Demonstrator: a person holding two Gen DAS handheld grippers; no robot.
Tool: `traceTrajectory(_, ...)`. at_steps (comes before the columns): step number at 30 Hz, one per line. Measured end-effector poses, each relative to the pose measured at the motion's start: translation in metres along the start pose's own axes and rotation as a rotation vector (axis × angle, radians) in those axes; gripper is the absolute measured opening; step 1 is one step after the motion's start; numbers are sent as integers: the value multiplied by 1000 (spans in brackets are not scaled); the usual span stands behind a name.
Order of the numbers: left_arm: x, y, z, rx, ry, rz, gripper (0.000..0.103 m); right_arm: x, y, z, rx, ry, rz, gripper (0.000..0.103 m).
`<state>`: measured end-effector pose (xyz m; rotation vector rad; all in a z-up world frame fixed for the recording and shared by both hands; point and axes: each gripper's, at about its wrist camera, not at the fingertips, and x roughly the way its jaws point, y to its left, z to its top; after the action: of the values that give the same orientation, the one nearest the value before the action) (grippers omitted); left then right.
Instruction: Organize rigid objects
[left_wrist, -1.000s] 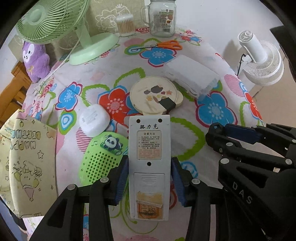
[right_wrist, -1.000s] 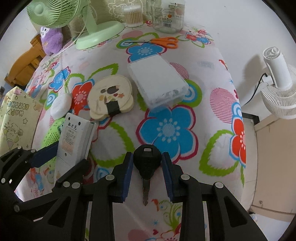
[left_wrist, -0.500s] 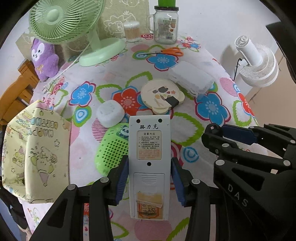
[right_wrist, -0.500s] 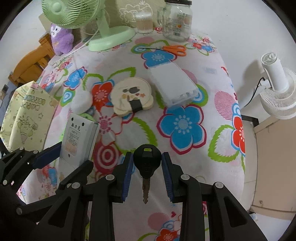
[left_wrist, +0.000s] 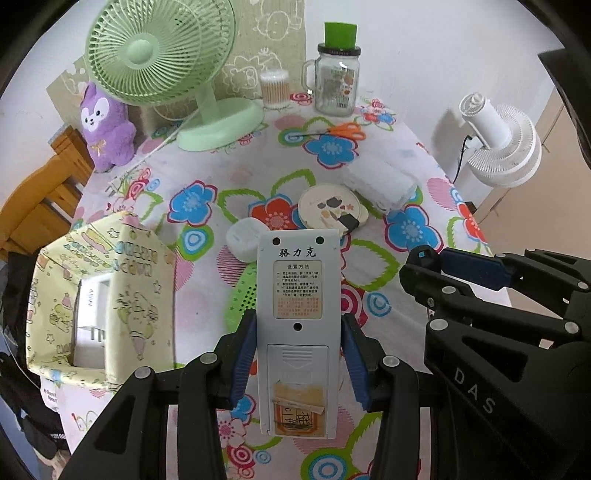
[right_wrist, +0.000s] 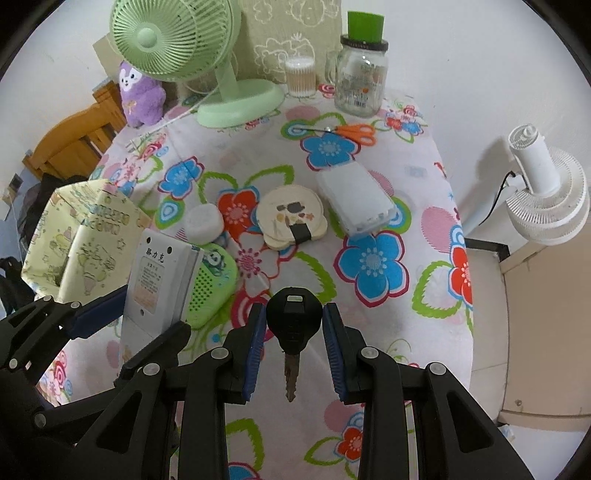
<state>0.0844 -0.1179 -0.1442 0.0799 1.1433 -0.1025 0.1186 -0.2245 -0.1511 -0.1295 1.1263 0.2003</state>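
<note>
My left gripper (left_wrist: 298, 332) is shut on a white remote control (left_wrist: 298, 302), back side up, held above the table; it also shows in the right wrist view (right_wrist: 155, 280). My right gripper (right_wrist: 293, 321) is shut on a black-headed key (right_wrist: 293, 325), blade pointing back toward the camera. A yellow patterned storage box (left_wrist: 110, 295) stands open at the table's left edge, with white items inside. On the floral tablecloth lie a green panda case (right_wrist: 212, 284), a white oval case (right_wrist: 203, 223), a round cream coaster set (right_wrist: 291, 218) and a white plastic box (right_wrist: 354, 197).
At the back stand a green desk fan (left_wrist: 166, 62), a purple plush toy (left_wrist: 107, 129), a cotton swab tub (left_wrist: 274, 88) and a glass jar (left_wrist: 337, 85). Orange scissors (left_wrist: 343, 131) lie near them. A white floor fan (left_wrist: 498, 147) stands beyond the right table edge.
Both grippers have risen and pulled back from the table with their objects held. The table looks farther away and the yellow box has come into view at the left.
</note>
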Motion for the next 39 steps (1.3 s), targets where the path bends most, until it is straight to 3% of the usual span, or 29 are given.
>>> traceTrajectory(21, -69, 30, -5, 22, -79, -37, 46, -74, 44, 0, 29, -105, -29, 34)
traceTrajectory(39, -97, 54, -4, 53, -122, -52, 46, -99, 74, 2, 55, -145, -64, 34)
